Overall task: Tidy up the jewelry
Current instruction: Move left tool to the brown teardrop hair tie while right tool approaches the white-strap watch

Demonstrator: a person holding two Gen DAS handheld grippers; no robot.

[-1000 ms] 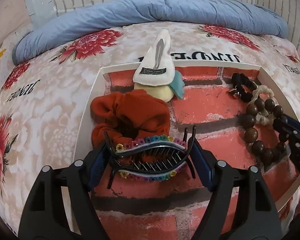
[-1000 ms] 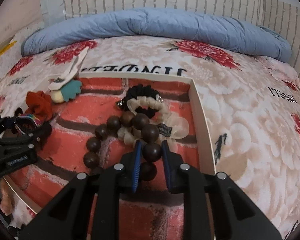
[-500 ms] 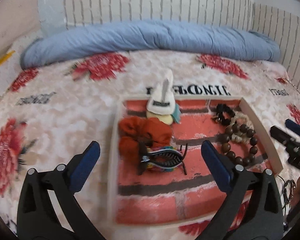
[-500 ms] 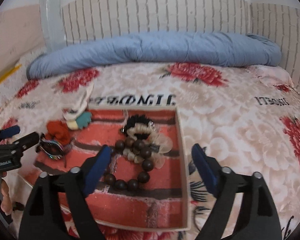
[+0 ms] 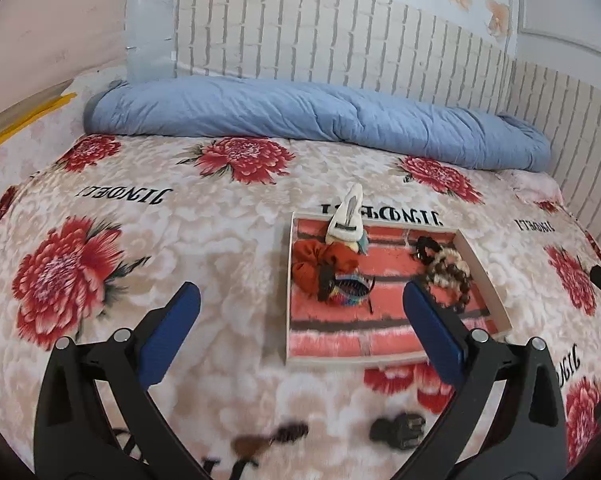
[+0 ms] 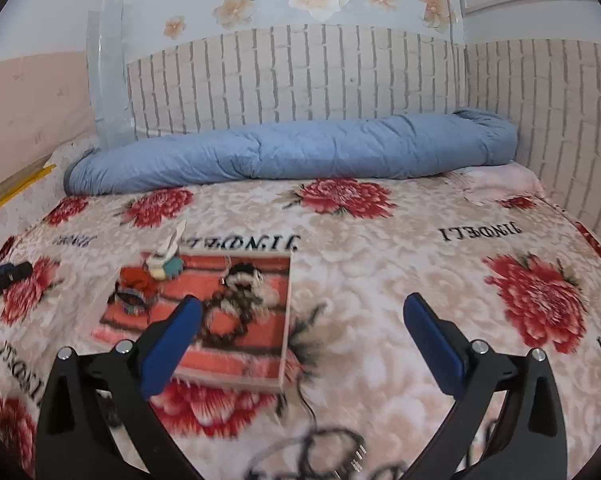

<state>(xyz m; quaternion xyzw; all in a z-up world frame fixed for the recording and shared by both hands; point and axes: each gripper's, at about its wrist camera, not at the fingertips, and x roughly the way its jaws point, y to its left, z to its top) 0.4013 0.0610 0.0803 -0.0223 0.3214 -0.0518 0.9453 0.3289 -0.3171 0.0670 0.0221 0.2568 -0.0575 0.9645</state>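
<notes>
A shallow tray (image 5: 287, 280) with a red brick-pattern lining lies on the flowered bedspread; it also shows in the right wrist view (image 6: 286, 320). In it lie a rust scrunchie (image 5: 320, 264), a rainbow hair claw (image 5: 350, 288), a white hair clip (image 5: 346, 216), a wooden bead bracelet (image 5: 454, 284) and a black and cream scrunchie (image 5: 436, 250). My left gripper (image 5: 300, 336) is open and empty, pulled back above the bed near the tray. My right gripper (image 6: 300, 340) is open and empty, right of the tray.
A small black clip (image 5: 398, 426) and a brown hair piece (image 5: 268, 438) lie on the bedspread in front of the tray. A dark necklace or cord (image 6: 332, 448) lies near the right gripper. A rolled blue duvet (image 5: 300, 116) lies along the brick-pattern wall.
Left gripper let go of the rainbow hair claw in the tray, right gripper let go of the bead bracelet. Both opened wide and drew back and up from the tray.
</notes>
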